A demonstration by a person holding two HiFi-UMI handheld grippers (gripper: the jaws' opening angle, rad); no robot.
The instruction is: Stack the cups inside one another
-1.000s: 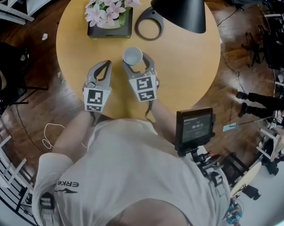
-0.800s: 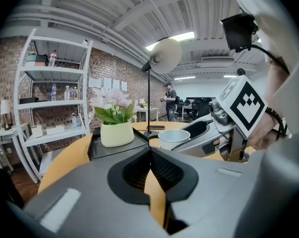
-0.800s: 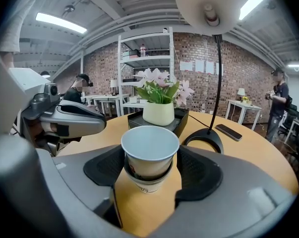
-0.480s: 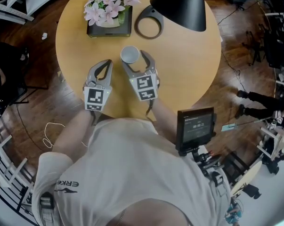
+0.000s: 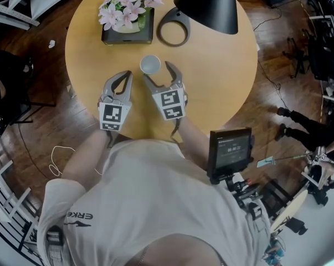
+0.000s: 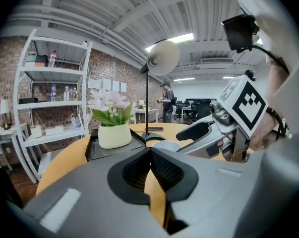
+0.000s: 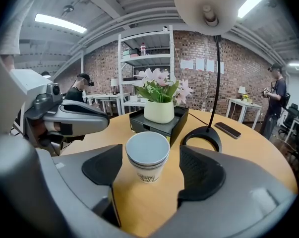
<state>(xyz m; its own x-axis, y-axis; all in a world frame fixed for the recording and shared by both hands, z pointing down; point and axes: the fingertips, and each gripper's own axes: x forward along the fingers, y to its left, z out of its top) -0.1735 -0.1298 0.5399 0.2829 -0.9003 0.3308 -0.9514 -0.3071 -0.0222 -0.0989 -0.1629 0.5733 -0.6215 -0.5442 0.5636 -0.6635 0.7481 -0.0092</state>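
Your right tongs (image 5: 157,72) have just been opening; they stand wide, clear of the cup stack (image 5: 150,64), seemingly two nested, between them, midway across the tabletop (image 5: 222,82). Your left tongs (image 5: 123,76) are closed, empty.

bright, sharp, fisheye-warped edges

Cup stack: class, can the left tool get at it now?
Probably yes: bare table lies between the shut left tool and the cup stack, though the right tool, jaws just opening, stands around it.
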